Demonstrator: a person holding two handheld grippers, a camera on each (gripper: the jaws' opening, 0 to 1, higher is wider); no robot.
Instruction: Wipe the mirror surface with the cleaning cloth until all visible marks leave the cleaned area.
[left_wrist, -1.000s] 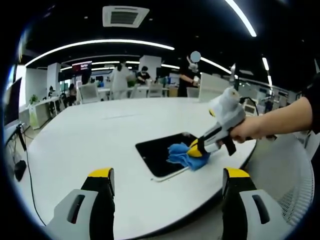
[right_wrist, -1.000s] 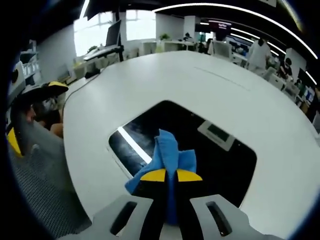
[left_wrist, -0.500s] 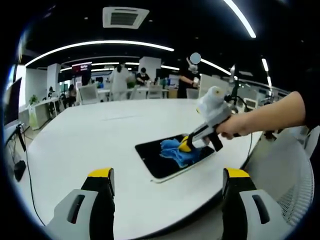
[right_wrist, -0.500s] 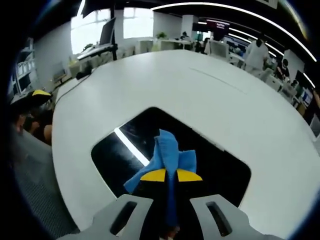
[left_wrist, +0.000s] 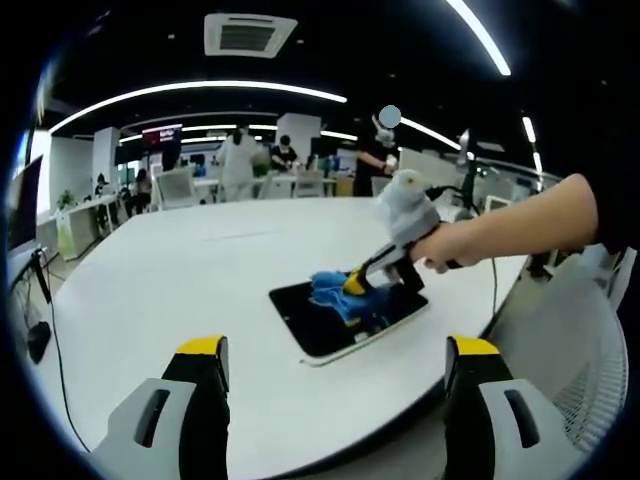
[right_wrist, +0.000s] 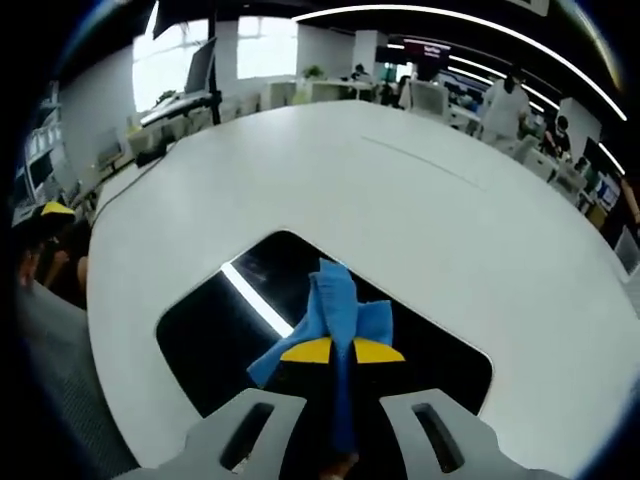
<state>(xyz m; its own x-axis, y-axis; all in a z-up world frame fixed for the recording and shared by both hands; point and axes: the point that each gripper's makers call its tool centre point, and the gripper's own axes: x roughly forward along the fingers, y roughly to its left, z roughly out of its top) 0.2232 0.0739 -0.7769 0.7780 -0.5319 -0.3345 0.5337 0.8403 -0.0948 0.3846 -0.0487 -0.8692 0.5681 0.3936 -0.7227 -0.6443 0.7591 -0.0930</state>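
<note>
While the right gripper (right_wrist: 332, 352) stands with its jaws pinched flat together on the blue cloth (right_wrist: 335, 300), the cloth fans out past the yellow tips and lies on the dark mirror (right_wrist: 220, 310) directly ahead and below. In the left gripper view that same gripper (left_wrist: 352, 284) comes in from the right, held in a hand (left_wrist: 440, 245), tips down on the mirror's middle, cloth (left_wrist: 335, 292) bunched under them. The mirror (left_wrist: 320, 330) lies flat on the round white table (left_wrist: 180, 290), near the person's edge; its long axis runs slantwise, from near left to far right in the left gripper view. The bare glass lies on both sides of the cloth. The left gripper (left_wrist: 335, 375) hangs back off the table edge, jaws wide apart, holding nothing, well apart from the mirror. The right is the nearer. Marks on the glass: too small to tell; only ceiling-light reflections show
</note>
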